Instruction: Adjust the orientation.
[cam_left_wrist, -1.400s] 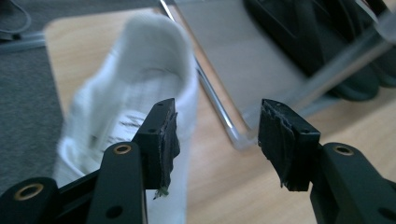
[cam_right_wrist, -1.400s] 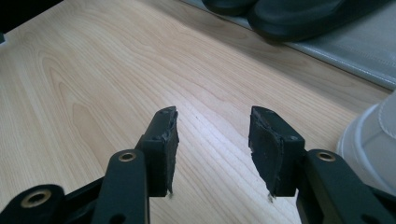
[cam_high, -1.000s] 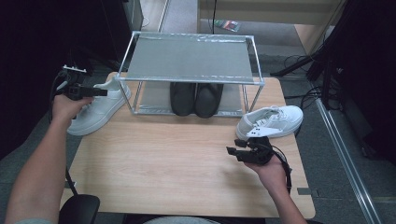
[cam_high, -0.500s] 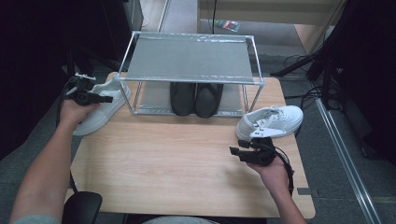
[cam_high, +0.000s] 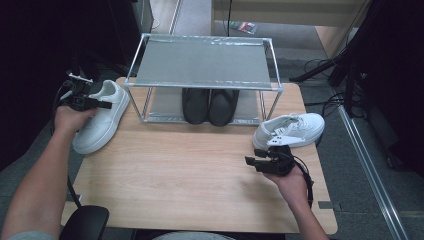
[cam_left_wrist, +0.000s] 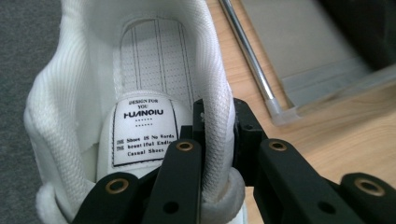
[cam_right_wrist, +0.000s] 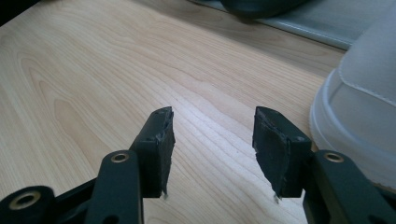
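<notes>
Leftmost on the wooden table (cam_high: 200, 165) lies the left white sneaker (cam_high: 100, 117), toe toward the person and partly overhanging the table's left edge, its heel just beside the corner post of the metal shoe rack (cam_high: 202, 65). The left gripper (cam_high: 92, 103) has the padded collar at the sneaker's heel (cam_left_wrist: 217, 116) between its jaws, one inside the shoe above the printed insole label (cam_left_wrist: 142, 135) and one outside; the jaws have just been closing and now press the collar from both sides. The person's left hand (cam_high: 70, 120) carries this gripper from the table's left side.

Under the rack's mesh top shelf a pair of black shoes (cam_high: 210, 106) stands side by side on the lower shelf, toes toward the person.

At the table's right edge lies the right white sneaker (cam_high: 292, 131), lengthwise across the table, just in front of the rack's right post. The right gripper (cam_right_wrist: 212, 140) hovers near that sneaker, jaws spread wide with only bare wood between them; they have just been opening slightly. The sneaker's toe (cam_right_wrist: 359, 107) sits close beside one jaw without touching it.
</notes>
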